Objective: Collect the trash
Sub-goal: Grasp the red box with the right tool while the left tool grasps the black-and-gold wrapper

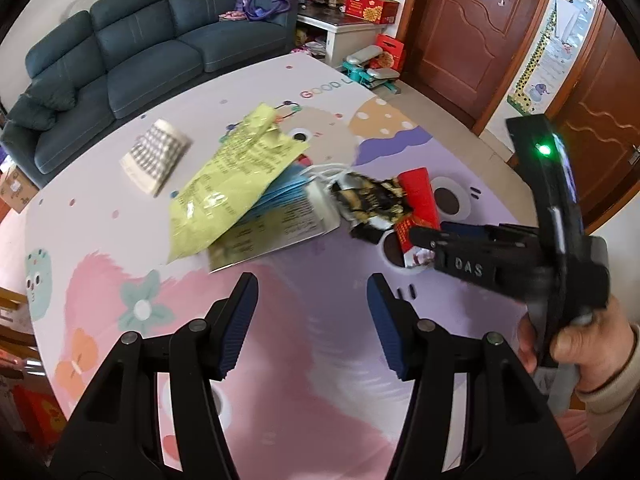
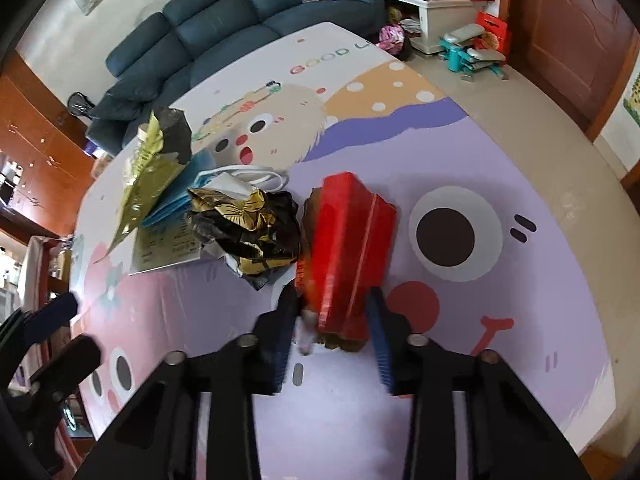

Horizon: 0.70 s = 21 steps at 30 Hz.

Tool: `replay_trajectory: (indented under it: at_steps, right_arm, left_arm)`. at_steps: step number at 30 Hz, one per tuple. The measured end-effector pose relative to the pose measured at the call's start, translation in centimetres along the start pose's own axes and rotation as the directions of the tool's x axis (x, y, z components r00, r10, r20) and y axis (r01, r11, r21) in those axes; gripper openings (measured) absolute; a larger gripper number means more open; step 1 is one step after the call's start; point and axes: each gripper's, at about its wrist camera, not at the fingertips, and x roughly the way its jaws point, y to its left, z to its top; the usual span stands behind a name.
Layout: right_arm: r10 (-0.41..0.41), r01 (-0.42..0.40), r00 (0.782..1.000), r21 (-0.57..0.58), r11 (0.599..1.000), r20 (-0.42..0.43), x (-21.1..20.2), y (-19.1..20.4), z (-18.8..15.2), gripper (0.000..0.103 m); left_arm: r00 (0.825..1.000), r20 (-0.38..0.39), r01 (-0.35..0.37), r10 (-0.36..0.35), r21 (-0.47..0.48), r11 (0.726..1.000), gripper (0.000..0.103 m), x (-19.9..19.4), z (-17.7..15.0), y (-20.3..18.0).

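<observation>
A pile of trash lies on the cartoon-printed table: a yellow-green snack bag, blue face masks on a white printed packet, a crumpled black-and-gold wrapper and a red box. My right gripper is shut on the near end of the red box, next to the black-and-gold wrapper. It also shows in the left wrist view. My left gripper is open and empty, just short of the pile.
A grey-and-white patterned packet lies apart at the table's far left. A dark blue sofa stands behind the table. A white cabinet with red boxes and brown doors are at the back right.
</observation>
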Motion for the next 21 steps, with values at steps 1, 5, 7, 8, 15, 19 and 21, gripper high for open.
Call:
replay_trajectory:
  at_steps: [1,5,7,8,15,19,21]
  right_arm:
    - [-0.007,0.007,1.000,-0.001,1.000,-0.001,-0.2,-0.3,0.0,0.026]
    - [0.017,-0.017,1.000,0.014,1.000,0.005,-0.7,-2.0,0.3,0.024]
    - [0.034,-0.035,0.999,0.027,0.999,0.012,-0.9,-2.8,0.4,0.021]
    - [0.043,-0.044,0.999,0.029,0.999,0.019,-1.0,-3.1,0.5,0.021]
    - [0.065,-0.067,0.996,0.030,0.997,0.053,-1.9,-4.7,0.6,0.020]
    - [0.064,-0.065,0.996,0.021,0.998,0.059,-1.7,-5.7,0.5,0.019]
    - [0.078,-0.079,0.995,0.021,0.997,0.065,-1.9,-6.1,0.5,0.019]
  left_arm:
    - [1.000,-0.007,0.014,-0.014,-0.001,1.000,0.054,0.4,0.3,-0.4]
    - [0.999,-0.025,0.042,-0.043,-0.010,0.999,0.054,1.9,1.4,-1.9]
    - [0.997,-0.030,0.063,-0.064,-0.031,0.998,0.054,2.8,2.2,-2.4]
    - [0.997,-0.033,0.070,-0.071,-0.042,0.997,0.053,3.2,2.5,-2.6]
    - [0.987,-0.091,0.118,-0.134,-0.171,0.978,0.054,7.6,5.0,-3.5]
    - [0.981,-0.117,0.128,-0.154,-0.206,0.970,0.053,10.1,5.8,-4.4]
    - [0.981,-0.124,0.121,-0.149,-0.208,0.971,0.053,10.9,6.2,-4.9]
